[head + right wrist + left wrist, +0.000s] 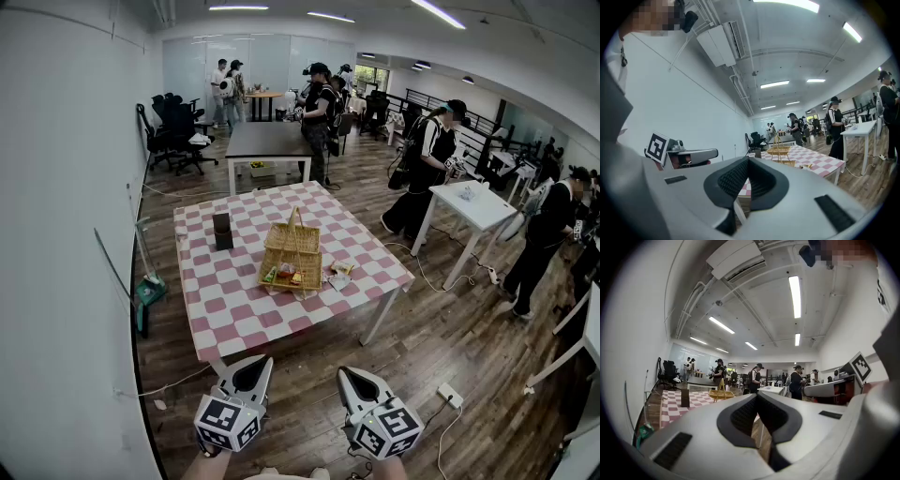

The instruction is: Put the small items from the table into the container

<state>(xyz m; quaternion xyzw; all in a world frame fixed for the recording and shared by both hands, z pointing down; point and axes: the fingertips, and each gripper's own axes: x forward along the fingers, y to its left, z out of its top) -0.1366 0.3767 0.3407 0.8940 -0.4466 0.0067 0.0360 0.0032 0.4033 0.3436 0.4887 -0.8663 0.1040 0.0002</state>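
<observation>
The left gripper [255, 364] and right gripper [351, 375] are closed, empty. Reaching carelessly could knock over the basket [292, 253].

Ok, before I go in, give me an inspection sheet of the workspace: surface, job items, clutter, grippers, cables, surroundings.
Surface: table under a pink-and-white checked cloth.
Job's things: wicker basket mid-table, coloured items already in it; small items on the cloth at its right.
Clutter: dark box standing left of the basket.
Grippers: left gripper and right gripper both shut, empty, short of the table.
Cables: power strip with a white cable on the floor at right; thin cable at left.
Surroundings: people standing, white table, office chairs.
</observation>
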